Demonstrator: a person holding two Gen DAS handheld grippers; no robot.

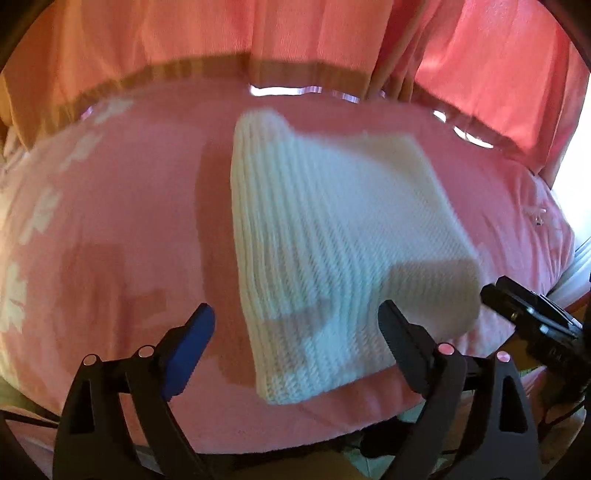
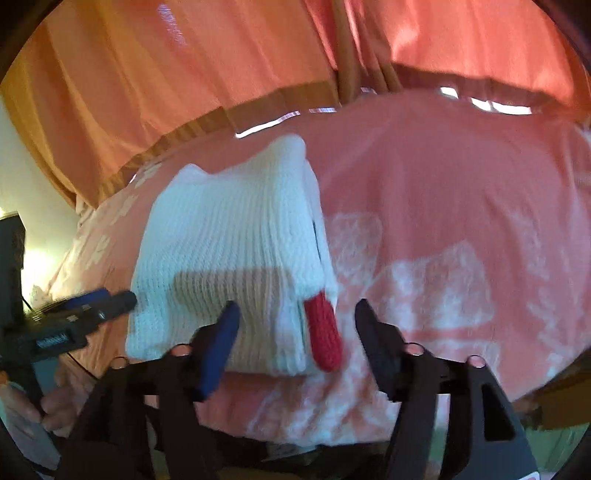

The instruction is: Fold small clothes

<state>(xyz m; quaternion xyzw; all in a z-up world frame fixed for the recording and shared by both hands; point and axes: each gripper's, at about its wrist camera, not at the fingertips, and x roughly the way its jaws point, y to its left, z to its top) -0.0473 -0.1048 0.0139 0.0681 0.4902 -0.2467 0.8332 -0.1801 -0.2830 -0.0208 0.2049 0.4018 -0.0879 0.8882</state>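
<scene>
A white ribbed knitted garment (image 1: 332, 236) lies folded on the pink patterned cloth (image 1: 122, 206). My left gripper (image 1: 295, 314) is open over the garment's near edge, and its fingers do not touch the knit. In the right wrist view the same white garment (image 2: 229, 236) has a red knitted part (image 2: 325, 336) sticking out at its near right corner. My right gripper (image 2: 298, 308) is open, with the red part lying loose between its fingers. The right gripper's tips (image 1: 491, 291) show at the garment's right corner. The left gripper's tips (image 2: 122, 299) sit at its left edge.
The pink cloth (image 2: 443, 206) carries white prints and covers the whole surface. Orange-pink curtains (image 1: 258, 33) hang just behind its far edge. A hand (image 2: 55, 402) holds the left gripper's handle. Bright light comes in at the right edge of the left wrist view.
</scene>
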